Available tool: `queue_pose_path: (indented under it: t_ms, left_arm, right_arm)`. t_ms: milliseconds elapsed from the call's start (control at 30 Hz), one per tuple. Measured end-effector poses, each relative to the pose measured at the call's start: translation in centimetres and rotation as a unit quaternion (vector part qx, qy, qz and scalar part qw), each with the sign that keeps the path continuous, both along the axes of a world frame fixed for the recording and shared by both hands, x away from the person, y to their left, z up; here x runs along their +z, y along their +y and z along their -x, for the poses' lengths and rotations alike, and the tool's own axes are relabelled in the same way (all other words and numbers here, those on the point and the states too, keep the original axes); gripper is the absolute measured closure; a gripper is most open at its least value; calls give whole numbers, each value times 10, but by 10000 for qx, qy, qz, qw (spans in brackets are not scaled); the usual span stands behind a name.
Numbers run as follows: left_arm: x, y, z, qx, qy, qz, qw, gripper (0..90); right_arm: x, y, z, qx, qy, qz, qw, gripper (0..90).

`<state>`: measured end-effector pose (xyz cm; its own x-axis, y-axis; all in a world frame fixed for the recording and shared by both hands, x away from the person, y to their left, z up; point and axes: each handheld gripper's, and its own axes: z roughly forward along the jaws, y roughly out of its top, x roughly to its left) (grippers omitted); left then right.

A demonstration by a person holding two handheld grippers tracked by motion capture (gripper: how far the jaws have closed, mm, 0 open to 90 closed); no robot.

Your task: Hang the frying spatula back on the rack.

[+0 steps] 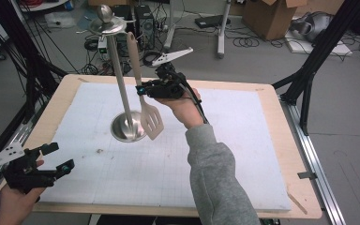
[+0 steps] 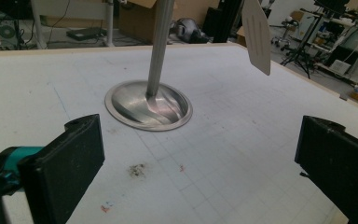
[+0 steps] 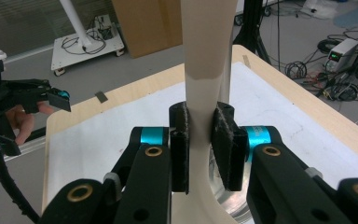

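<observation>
The right tool is clamped on the neck of a beige spatula, its pads pressing the handle from both sides just above where the blade widens; the right gripper view shows the handle rising straight up between them. The spatula hangs upright above the tabletop, slotted blade down, next to a steel stand with a round dished base and a tall post topped by a disc and knob, which looks made to hang utensils. The blade hovers over the base's edge, and whether it touches I cannot tell. The left tool waits well apart at the near left corner, jaws wide and holding nothing. The spatula looks like light, stiff plastic or silicone with a smooth, flat handle, so it could twist or slip in a loose grip; the narrow neck, where it is held, is a sound place, giving control of the long handle above. The stand looks top-heavy, and a knock against its post could tip it.
</observation>
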<state>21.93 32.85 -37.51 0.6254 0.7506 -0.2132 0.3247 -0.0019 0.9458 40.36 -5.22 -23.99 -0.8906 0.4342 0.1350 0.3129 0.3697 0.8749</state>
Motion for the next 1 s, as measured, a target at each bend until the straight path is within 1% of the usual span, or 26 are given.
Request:
queue_pose_path:
  t_ms: [300,367,433,467,500,567,633,700,733,833,867,900,1000]
  left_arm:
    - [0,-1,0,-6,-4,1,10000,18]
    - [0,-1,0,-3,-4,6,10000,18]
    - [0,-1,0,-6,-9,14,10000,18]
    - [0,-1,-1,0,-8,19,10000,18]
    - [0,-1,-1,-7,-5,17,10000,18]
    - [0,0,-2,-12,-5,13,10000,18]
    - [0,-1,-3,-21,6,32,10000,18]
    - [0,-3,-5,-49,-7,27,10000,18]
    - [1,-4,-5,-71,1,13,10000,18]
    - [1,-5,-7,-101,-9,6,9999,18]
    - [1,-5,-8,-109,-5,5,9999,18]
    - [1,-6,-9,-112,-5,18,9999,18]
    - [2,-6,-12,-131,-24,44,9999,18]
  right_arm:
    - [-1,3,0,-54,-31,10,10000,774]
    - [-1,3,0,-44,-26,-6,10000,769]
    - [-2,3,0,-61,-88,12,9999,764]
    - [-2,3,1,-74,-83,2,9999,760]
    - [-2,3,2,-77,-88,-11,9999,746]
    - [-3,2,4,-107,-132,-139,9998,683]
    - [-4,0,6,-129,-99,-192,9997,616]
    - [-5,-2,9,-133,-115,-141,9997,565]
    - [-5,-2,11,-153,-163,-133,9997,537]
    - [-3,-5,16,-156,-156,-168,9996,452]
    - [-2,-6,18,-174,-214,-150,9995,429]
    - [-1,-7,20,-183,-225,-144,9995,404]
    - [2,-10,27,-215,-325,-192,9991,308]
